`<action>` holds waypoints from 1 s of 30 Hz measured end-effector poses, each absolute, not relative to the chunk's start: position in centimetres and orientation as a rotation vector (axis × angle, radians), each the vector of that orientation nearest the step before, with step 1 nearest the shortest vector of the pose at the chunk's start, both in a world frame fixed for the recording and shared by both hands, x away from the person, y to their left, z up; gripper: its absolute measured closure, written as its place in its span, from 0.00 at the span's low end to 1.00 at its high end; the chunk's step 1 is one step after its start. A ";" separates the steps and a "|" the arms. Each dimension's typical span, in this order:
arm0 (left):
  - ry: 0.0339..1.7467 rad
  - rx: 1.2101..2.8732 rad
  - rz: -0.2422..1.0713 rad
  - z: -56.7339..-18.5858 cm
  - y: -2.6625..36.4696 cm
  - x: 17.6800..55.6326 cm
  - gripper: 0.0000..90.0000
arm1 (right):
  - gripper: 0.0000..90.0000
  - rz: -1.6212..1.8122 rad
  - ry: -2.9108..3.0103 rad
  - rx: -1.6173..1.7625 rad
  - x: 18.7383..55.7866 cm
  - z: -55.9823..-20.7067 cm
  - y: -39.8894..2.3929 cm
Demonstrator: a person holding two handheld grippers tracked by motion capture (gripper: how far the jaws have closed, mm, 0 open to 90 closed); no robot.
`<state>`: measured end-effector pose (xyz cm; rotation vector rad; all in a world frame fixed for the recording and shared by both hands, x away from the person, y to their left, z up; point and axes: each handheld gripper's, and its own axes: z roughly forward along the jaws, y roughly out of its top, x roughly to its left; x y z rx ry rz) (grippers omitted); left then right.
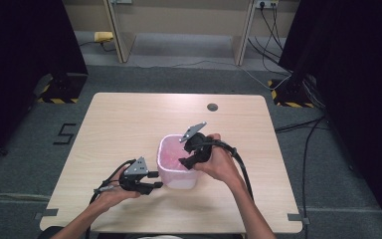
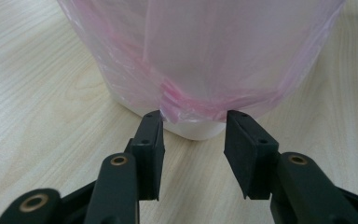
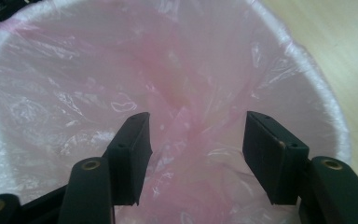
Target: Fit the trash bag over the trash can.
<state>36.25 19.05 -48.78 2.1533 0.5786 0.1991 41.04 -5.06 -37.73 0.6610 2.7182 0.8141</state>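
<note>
While both grippers' fingers gape, the right gripper [image 1: 188, 160] probes the bin [image 1: 171, 180] liner [image 3: 177, 93] (pink).

In the high view the right gripper [image 1: 188, 160] reaches over the bin [image 1: 177, 177], so its jaw tips and the near right rim are covered, and the bin's floor is too small to make out. The table's [image 1: 129, 124] near edge is partly behind the forearms. In the left gripper view the bin's top and both sides run off the frame, and the bag [image 2: 200, 56] veils its wall. In the right gripper view the bag's folds hide the bin's bottom, and the near rim is cut off.
</note>
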 end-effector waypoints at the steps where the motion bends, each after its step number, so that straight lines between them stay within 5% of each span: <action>1: 0.578 2.152 0.200 -48.8 19.0 36.2 0.64 | 0.44 0.808 2.725 0.649 41.2 -37.7 -5.0; 14: 0.594 2.152 0.196 -49.0 19.0 36.4 0.61 | 0.43 0.876 2.643 0.611 41.4 -36.3 -4.1; 30: 0.598 2.153 0.192 -49.1 19.1 36.4 0.60 | 0.41 0.607 2.761 0.488 42.0 -38.9 -0.6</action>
